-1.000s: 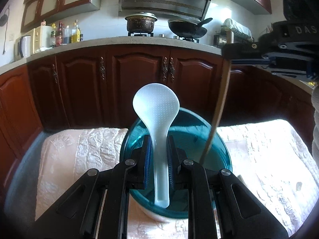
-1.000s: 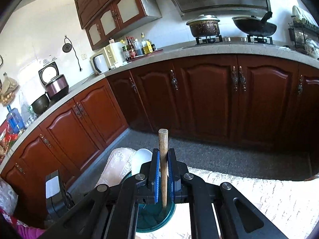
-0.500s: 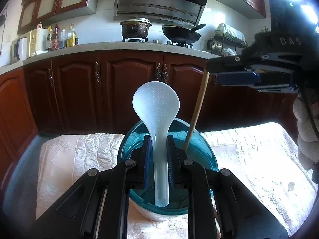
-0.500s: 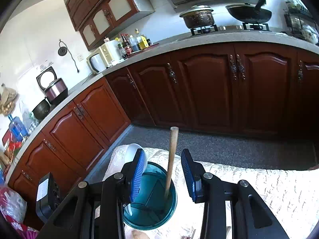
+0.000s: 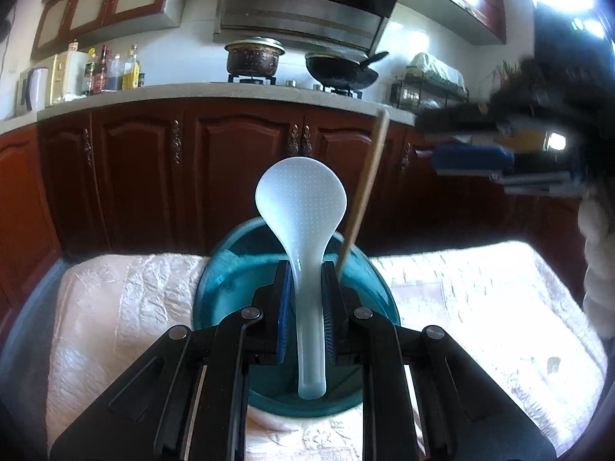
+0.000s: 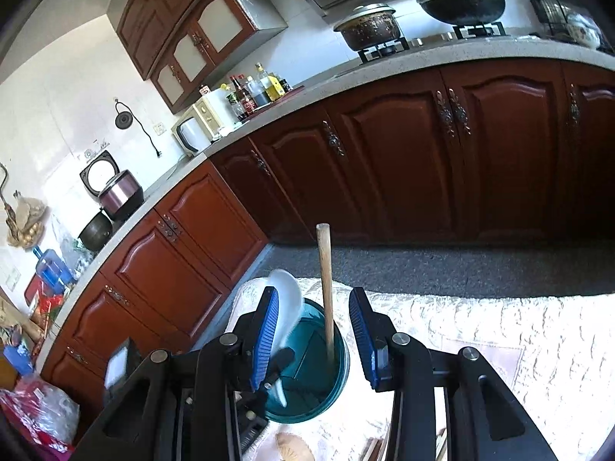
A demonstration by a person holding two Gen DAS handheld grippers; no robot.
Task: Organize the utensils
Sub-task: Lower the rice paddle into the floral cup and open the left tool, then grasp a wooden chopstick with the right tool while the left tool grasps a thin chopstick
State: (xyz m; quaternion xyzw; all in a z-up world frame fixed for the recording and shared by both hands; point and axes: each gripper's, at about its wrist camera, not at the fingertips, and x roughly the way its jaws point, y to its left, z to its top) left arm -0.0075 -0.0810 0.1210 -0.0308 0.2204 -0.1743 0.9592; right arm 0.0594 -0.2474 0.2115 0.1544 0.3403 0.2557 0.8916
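Observation:
In the left wrist view my left gripper (image 5: pixel 305 269) is shut on the stem of a white plastic rice paddle (image 5: pixel 301 207). It holds the paddle upright, its lower end inside a teal tub (image 5: pixel 215 280). A wooden handle (image 5: pixel 365 188) leans in the same tub, just right of the paddle. My right gripper (image 5: pixel 472 157) hangs blurred at the upper right, clear of the handle. In the right wrist view my right gripper (image 6: pixel 313 292) is open. The wooden handle (image 6: pixel 326 269) stands free between its blue pads (image 6: pixel 265 330), touching neither. The tub (image 6: pixel 330 392) and paddle (image 6: pixel 286 299) lie below.
The tub rests on a pale quilted cloth (image 5: pixel 480 288) that covers the table. Dark red kitchen cabinets (image 5: pixel 238 176) run behind, across a strip of grey floor. A woven piece (image 6: pixel 294 445) and some wooden sticks (image 6: pixel 374 449) lie on the cloth near me.
My right gripper let go of the wooden handle and its jaws spread wide; the handle now stands in the tub by itself. My left gripper kept its hold on the paddle.

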